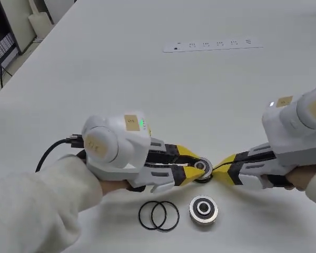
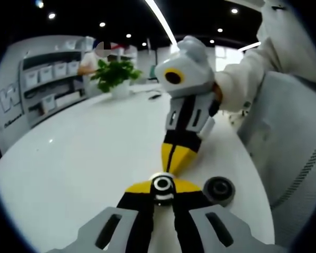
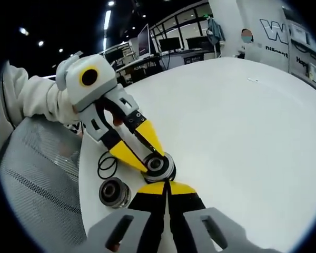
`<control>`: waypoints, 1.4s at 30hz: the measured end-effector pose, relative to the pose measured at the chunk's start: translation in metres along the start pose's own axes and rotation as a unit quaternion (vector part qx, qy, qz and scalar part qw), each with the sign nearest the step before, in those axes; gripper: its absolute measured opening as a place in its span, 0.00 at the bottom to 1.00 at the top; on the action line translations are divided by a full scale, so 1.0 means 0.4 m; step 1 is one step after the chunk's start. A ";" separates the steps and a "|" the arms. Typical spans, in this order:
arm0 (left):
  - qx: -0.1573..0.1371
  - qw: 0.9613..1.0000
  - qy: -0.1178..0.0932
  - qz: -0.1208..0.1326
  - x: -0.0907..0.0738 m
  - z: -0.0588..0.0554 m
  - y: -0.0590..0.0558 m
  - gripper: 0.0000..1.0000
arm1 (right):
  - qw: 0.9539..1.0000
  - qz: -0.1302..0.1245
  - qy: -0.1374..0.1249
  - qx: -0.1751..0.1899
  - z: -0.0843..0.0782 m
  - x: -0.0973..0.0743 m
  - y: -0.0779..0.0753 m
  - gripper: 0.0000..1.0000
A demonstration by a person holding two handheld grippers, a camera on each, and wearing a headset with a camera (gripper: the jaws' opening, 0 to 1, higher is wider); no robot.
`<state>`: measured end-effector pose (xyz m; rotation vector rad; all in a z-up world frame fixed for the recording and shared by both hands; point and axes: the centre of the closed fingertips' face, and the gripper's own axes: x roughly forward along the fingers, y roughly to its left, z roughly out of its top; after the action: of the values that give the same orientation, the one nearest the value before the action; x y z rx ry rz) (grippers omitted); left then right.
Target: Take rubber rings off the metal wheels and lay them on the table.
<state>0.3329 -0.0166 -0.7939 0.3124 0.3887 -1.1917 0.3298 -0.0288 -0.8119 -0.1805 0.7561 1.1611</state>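
White worktable (image 1: 147,89) in a dim-ceilinged office. The left gripper (image 1: 199,169) clamps a silver metal wheel (image 1: 203,167), bore upward. The right gripper (image 1: 217,169), jaws pressed together, meets its rim; whether it pinches rubber, I cannot tell. The head view shows two overlapping black rubber rings (image 1: 158,215) beside a second metal wheel (image 1: 203,209). The left gripper view shows grey shelves (image 2: 47,79) and a green potted plant (image 2: 115,74).

Held wheel (image 1: 203,168) partly behind left tool (image 1: 199,167)
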 end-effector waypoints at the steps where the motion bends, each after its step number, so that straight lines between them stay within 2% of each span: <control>1: 0.000 1.000 0.000 -0.001 0.000 0.000 -0.001 0.14 | 1.000 -0.002 -0.005 0.007 0.002 -0.004 -0.004 0.00; 8: 0.005 1.000 -0.001 -0.002 0.003 0.001 -0.003 0.13 | 0.997 0.010 -0.030 0.067 0.010 -0.019 -0.011 0.00; 16: 0.005 1.000 -0.001 -0.004 0.004 0.006 -0.008 0.13 | 0.991 0.029 -0.052 0.123 0.019 -0.024 -0.008 0.00; 23: 0.005 1.000 -0.002 -0.005 0.005 0.008 -0.010 0.13 | 0.988 0.041 -0.060 0.138 0.029 -0.027 0.000 0.00; 42: 0.008 1.000 0.005 -0.016 0.005 0.004 -0.011 0.13 | 0.988 0.049 -0.055 0.136 0.030 -0.029 0.012 0.00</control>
<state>0.3295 -0.0206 -0.7937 0.3273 0.3947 -1.2245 0.3285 -0.0298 -0.7946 0.1488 0.8247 1.1380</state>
